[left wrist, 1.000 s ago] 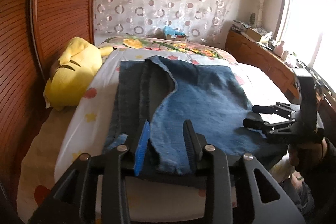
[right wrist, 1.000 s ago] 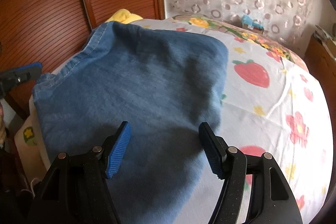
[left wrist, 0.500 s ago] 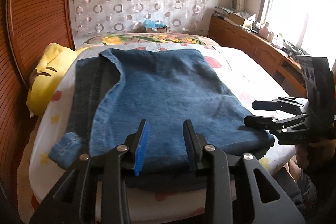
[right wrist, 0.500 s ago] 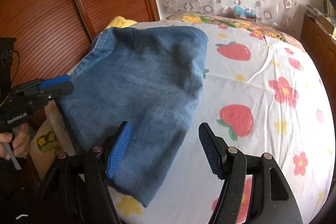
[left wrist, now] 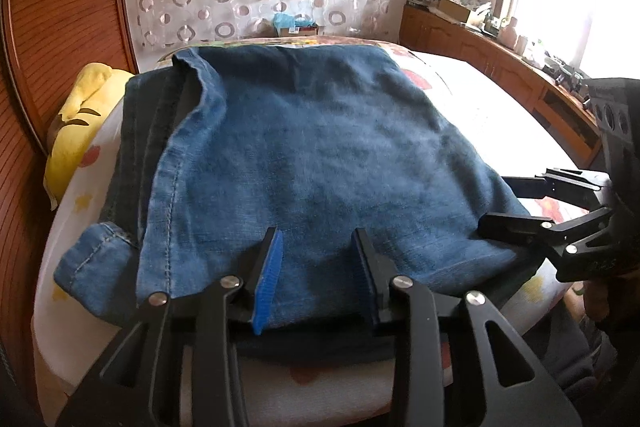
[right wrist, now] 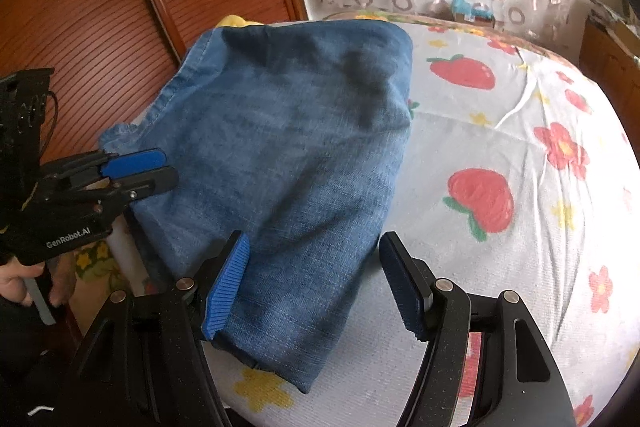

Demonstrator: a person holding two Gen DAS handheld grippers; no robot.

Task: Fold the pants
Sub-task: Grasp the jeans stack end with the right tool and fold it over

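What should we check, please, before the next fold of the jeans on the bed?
1. Jeans lie folded on the bed: ok.
2. Top layer smooth: ok, only faint creases.
3. Edges lined up: not ok; a darker layer and a cuff stick out at the left in the left wrist view.
4. Left gripper free of cloth: cannot tell; its jaws are opening over the near edge.
5. Right gripper free: ok, open, the jeans corner lying between its fingers untouched.
6. Room on the bed for the fold: ok, bare sheet beside the jeans; yellow plush toy lies off to the side.
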